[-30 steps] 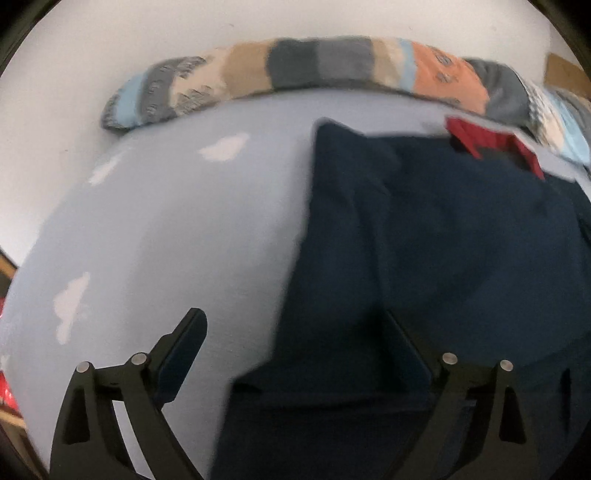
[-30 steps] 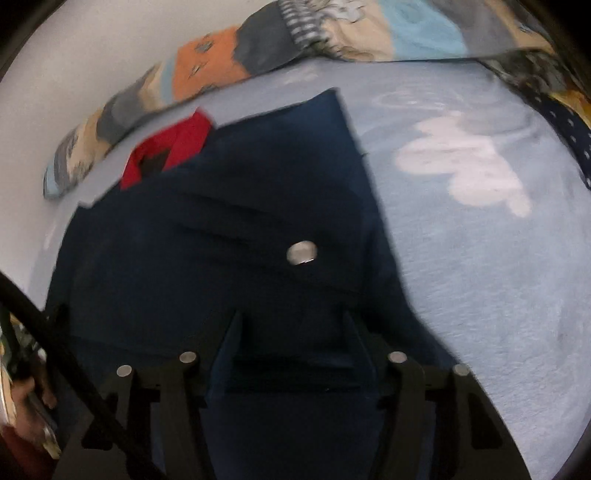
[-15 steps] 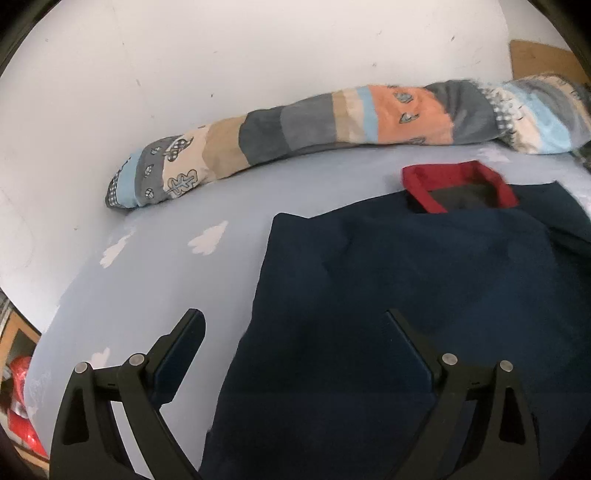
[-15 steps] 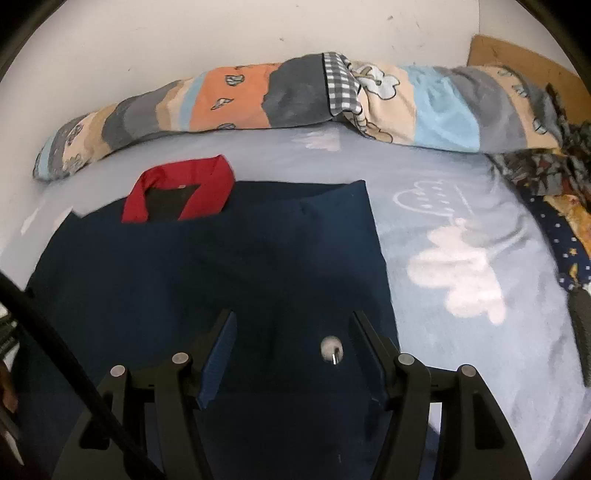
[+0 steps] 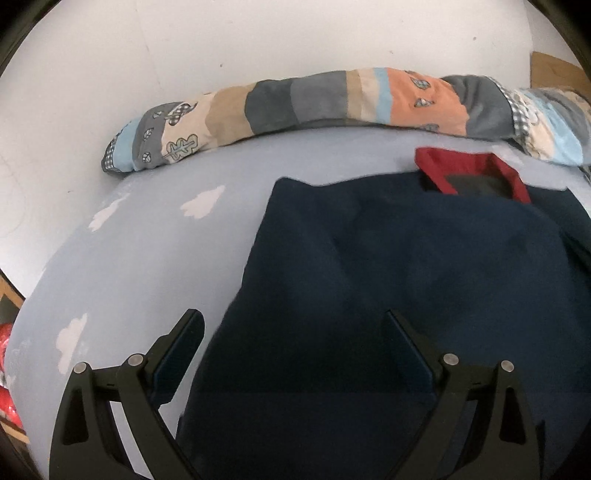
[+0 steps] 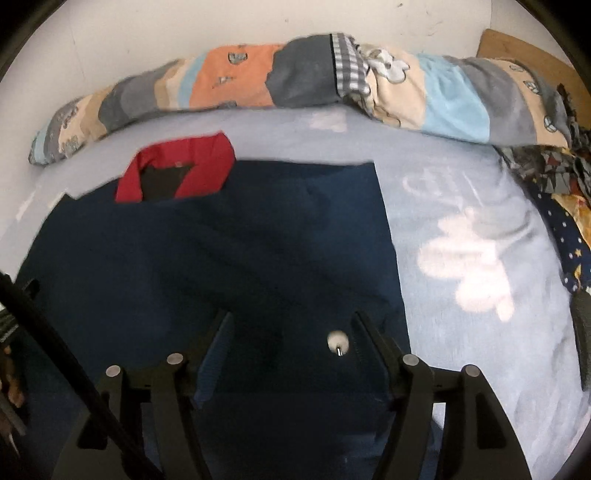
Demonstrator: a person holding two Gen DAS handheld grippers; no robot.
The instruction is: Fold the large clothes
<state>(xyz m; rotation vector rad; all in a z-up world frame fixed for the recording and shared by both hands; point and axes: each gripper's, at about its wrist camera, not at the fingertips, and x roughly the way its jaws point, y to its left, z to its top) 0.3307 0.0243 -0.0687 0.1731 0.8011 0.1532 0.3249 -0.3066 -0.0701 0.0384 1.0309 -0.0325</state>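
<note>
Here a navy shirt (image 5: 406, 266) lies spread flat on a pale blue bedsheet (image 5: 147, 258) printed with white clouds. Its red collar (image 6: 177, 170) points away from the cameras, toward the long patchwork quilt roll (image 5: 332, 103) that runs along the white wall (image 5: 258, 33) at the far edge of the bed. The shirt's long axis therefore runs from the near edge of the bed toward that quilt roll, with the collar end just short of the roll and apart from it. A small silver button (image 6: 338, 339) shows on the dark cloth near the shirt's right-hand edge.

The left claw (image 5: 291, 328) hangs over the shirt's left border, on the side far from the quilt roll; its jaws stand wide apart, one finger (image 5: 184, 343) above bare sheet and the other above navy cloth, and nothing is held between them. The right claw (image 6: 291, 328) sits over the shirt's near right part, likewise far from the quilt roll, its jaws parted to a moderate gap with only cloth lying beneath and nothing gripped. The button lies just inside its right-hand finger.

At the quilt roll's right end a heap of patterned fabric (image 6: 554, 192) rests on the sheet.
</note>
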